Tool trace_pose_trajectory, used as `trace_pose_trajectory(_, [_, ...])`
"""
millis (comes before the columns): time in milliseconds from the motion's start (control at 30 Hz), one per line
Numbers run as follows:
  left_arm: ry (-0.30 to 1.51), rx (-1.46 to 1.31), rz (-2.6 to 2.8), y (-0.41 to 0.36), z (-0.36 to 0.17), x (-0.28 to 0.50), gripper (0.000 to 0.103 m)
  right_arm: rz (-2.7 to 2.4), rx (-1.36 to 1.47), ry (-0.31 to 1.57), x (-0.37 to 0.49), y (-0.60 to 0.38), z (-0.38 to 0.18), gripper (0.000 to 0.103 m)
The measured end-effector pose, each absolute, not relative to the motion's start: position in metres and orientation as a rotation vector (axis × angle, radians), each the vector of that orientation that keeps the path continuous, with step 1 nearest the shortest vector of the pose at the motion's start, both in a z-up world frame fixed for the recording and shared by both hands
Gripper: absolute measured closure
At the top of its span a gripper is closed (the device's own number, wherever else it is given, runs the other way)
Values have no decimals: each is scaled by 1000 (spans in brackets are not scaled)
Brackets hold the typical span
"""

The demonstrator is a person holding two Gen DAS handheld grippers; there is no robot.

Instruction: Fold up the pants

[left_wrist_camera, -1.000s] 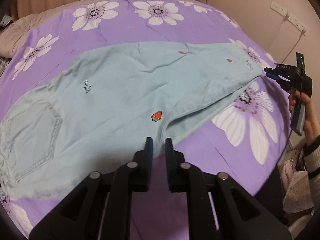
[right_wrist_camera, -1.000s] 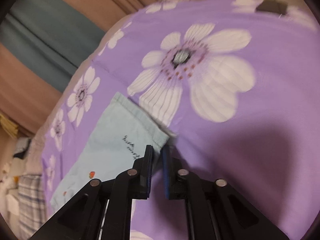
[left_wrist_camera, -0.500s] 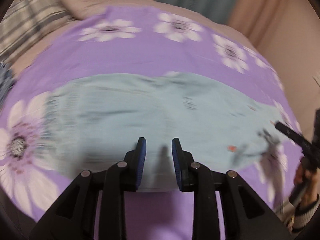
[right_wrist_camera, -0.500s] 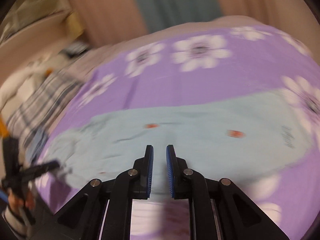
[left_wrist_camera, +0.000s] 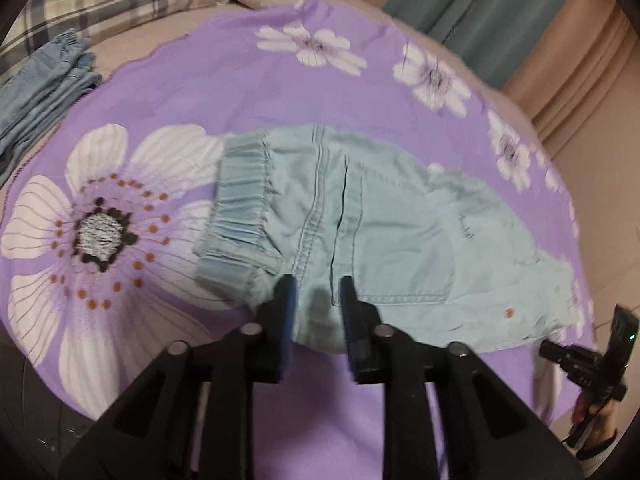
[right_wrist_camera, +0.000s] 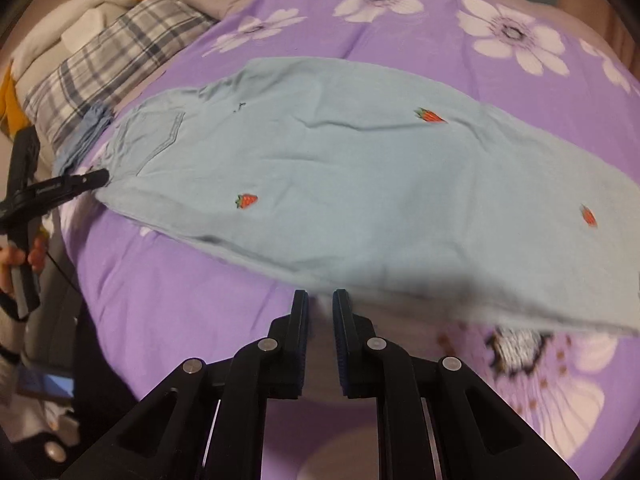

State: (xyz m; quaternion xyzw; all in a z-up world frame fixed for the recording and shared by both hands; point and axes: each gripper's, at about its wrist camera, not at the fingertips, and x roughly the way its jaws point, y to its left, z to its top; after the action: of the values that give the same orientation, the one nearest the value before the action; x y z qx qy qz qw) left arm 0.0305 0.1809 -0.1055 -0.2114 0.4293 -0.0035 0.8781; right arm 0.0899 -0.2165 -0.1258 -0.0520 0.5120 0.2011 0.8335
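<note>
Pale blue-green cotton pants with small red strawberry patches (right_wrist_camera: 360, 184) lie flat on the bed, on a purple cover printed with large white flowers (left_wrist_camera: 224, 80). Their long axis runs across the bed: in the right wrist view, from the waist near 9 o'clock to the hems near 4 o'clock.

The left tool (left_wrist_camera: 316, 312) is the nearer one. It is at the waist end, its two fingers apart, with the near edge of the cloth, just beside the gathered elastic waistband (left_wrist_camera: 244, 196), showing between them. I cannot tell if they touch the cloth.

The right tool (right_wrist_camera: 320, 320) is before the long near edge of the leg, which lies at 12 o'clock from it. Its fingers stand slightly apart and hold nothing.

The pants look already doubled leg on leg, with a back pocket (left_wrist_camera: 396, 240) facing up and soft wrinkles.
</note>
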Motion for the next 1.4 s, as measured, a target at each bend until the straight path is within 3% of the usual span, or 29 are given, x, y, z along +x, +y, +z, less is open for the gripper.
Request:
trace_pose_trajectory(100, [836,-530,-2,196,-93,14,49,417,-65,1038,83,-221,-116,88])
trace_pose_trajectory(433, [828,-835,-8,233,-117,5,51,506,45,960,81,-187,-113,88])
trace_pose_trajectory(533, [852,-852,15,228,-128,22,62,540,64,956,77,-180,-110,88])
trace_pose_trajectory(600, [855,-876,43,228,-131,29,88,550,69,960,76,-176,-110,88])
trace_pose_trajectory(867, [777,-719,123,221,-104,35,90,520,44,975,78,-175,-111,88])
trace_pose_trajectory(1000, [871,-616,144,216,-118,29,85,504,64,941,91,-179,-103,88])
trace_pose_trajectory(1100, [871,-619,180,225,-123,20,66,478,80,937,107,-180,-112,79])
trace_pose_trajectory(1200, [853,-604,269,244,-115,10,69,424,51,1056,116,-175,-139,78])
trace_pose_trajectory(1333, [798,-550,244,242,-90,9,69,475,-25,1058,100,-170,-137,74])
trace_pose_trajectory(1400, [774,-505,188,226,-80,17,64,501,3,1083,98,-174,-131,74])
